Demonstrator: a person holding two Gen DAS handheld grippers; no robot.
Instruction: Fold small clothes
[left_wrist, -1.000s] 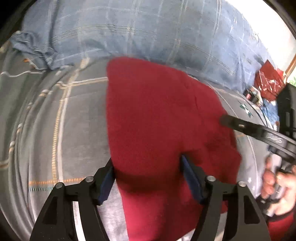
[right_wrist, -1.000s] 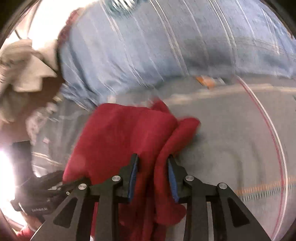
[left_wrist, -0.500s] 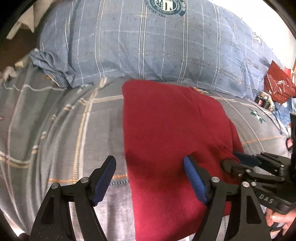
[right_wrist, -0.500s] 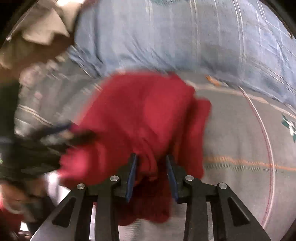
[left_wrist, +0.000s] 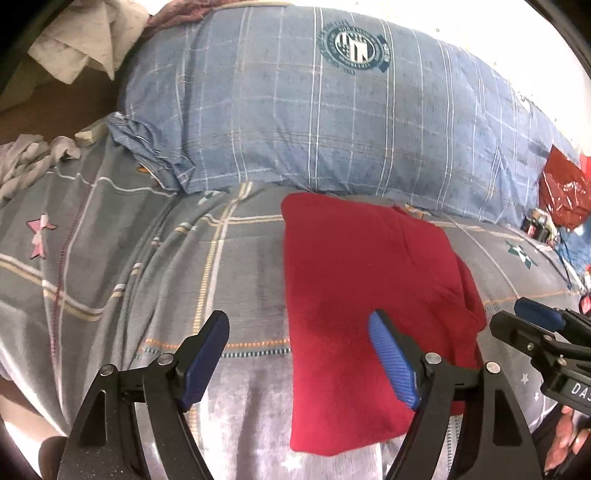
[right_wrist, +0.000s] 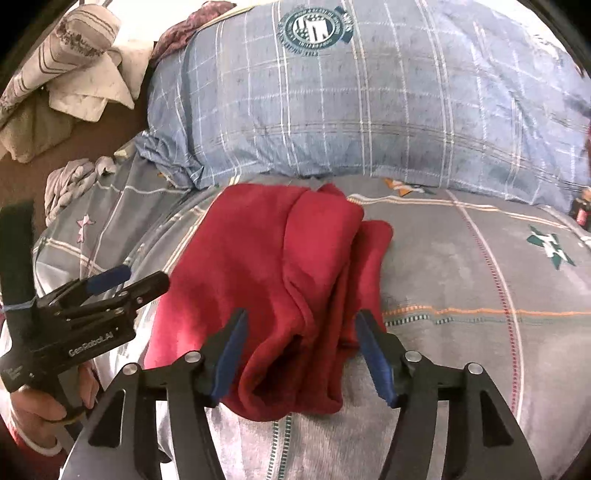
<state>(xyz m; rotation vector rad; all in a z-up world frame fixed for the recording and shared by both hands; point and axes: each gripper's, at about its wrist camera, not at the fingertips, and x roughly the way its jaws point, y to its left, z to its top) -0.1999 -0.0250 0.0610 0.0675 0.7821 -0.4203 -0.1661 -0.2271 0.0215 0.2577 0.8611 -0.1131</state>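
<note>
A red fleece garment (left_wrist: 362, 306) lies folded on the grey plaid bed sheet (left_wrist: 147, 280), its right side in bunched folds in the right wrist view (right_wrist: 295, 280). My left gripper (left_wrist: 299, 339) is open and empty, its jaws straddling the garment's left edge just above it. My right gripper (right_wrist: 301, 328) is open and empty over the garment's near right folds. Each gripper shows in the other's view: the right one in the left wrist view (left_wrist: 532, 325), the left one in the right wrist view (right_wrist: 122, 284).
A blue plaid pillow (left_wrist: 332, 118) lies behind the garment. Crumpled light cloths (right_wrist: 74, 59) sit at the back left on a brown surface, with another crumpled cloth (right_wrist: 74, 181) at the sheet's edge. A red plastic bag (left_wrist: 565, 192) and small items sit at the far right.
My right gripper has opened and let go of the red garment. My left gripper has drawn back and opened wider. The garment now lies on the sheet.
</note>
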